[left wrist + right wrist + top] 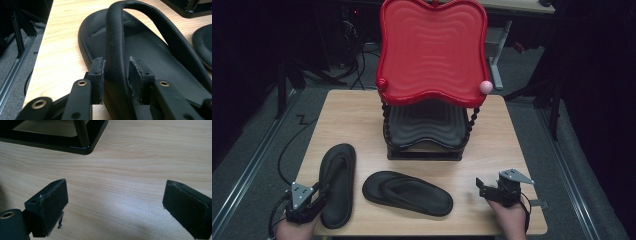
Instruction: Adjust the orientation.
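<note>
Two black flip-flops lie on the wooden table (352, 115). The left flip-flop (337, 165) points away from me; the other flip-flop (412, 195) lies crosswise near the front middle. My left gripper (319, 197) sits at the left flip-flop's heel end. In the left gripper view its jaws close around the raised strap (113, 37), above the sole (150, 50); the left gripper (116, 62) is shut on that strap. My right gripper (482, 187) rests at the front right, and in its own view the right gripper (115, 195) is open over bare wood.
A two-tier rack stands at the table's back middle: a red wavy tray (432, 50) on top, a black tray (427, 125) below, a pink ball (485, 86) on one post. Its black base (82, 147) lies ahead of the right gripper. Cables trail off the table's left.
</note>
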{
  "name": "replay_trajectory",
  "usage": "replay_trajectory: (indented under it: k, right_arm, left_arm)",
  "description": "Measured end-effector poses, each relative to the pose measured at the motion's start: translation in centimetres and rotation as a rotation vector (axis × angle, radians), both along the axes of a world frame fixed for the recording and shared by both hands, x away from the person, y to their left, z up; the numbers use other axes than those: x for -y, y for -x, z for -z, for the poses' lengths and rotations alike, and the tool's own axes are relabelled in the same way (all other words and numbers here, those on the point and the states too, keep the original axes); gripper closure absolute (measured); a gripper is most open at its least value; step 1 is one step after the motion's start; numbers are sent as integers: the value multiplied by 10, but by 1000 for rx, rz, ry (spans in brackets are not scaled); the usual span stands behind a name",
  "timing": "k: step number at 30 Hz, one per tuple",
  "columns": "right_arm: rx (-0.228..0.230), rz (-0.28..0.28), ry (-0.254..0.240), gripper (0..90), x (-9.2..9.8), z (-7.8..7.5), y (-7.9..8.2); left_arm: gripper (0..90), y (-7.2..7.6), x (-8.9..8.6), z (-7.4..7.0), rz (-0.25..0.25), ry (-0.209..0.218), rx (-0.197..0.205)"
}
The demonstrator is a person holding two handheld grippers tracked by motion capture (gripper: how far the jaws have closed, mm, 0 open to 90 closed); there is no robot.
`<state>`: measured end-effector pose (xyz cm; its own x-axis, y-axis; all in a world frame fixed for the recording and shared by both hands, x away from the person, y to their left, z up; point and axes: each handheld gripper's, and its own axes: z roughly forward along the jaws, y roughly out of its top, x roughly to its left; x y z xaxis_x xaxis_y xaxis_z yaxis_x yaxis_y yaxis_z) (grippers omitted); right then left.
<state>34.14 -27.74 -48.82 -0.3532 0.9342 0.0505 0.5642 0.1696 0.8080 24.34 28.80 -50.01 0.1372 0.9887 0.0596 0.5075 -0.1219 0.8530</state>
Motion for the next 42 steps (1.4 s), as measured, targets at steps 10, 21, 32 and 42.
replay_trajectory:
  k: [10, 21, 32, 42]
  right_arm:
    - [-6, 0, 12, 58, -2, 1, -1]
    - [-12, 21, -49, 120, 0, -4, 3]
    - [-3, 13, -41, 146, -3, -2, 4]
    - [-1, -1, -67, 169, -3, -2, 3]
  left_arm:
    - [717, -7, 0, 1, -21, -2, -1]
    - [757, -6, -4, -1, -38, 26, 7]
    - [813, -1, -6, -8, -43, 49, 56]
    - [825, 12, 4, -24, -5, 60, 168]
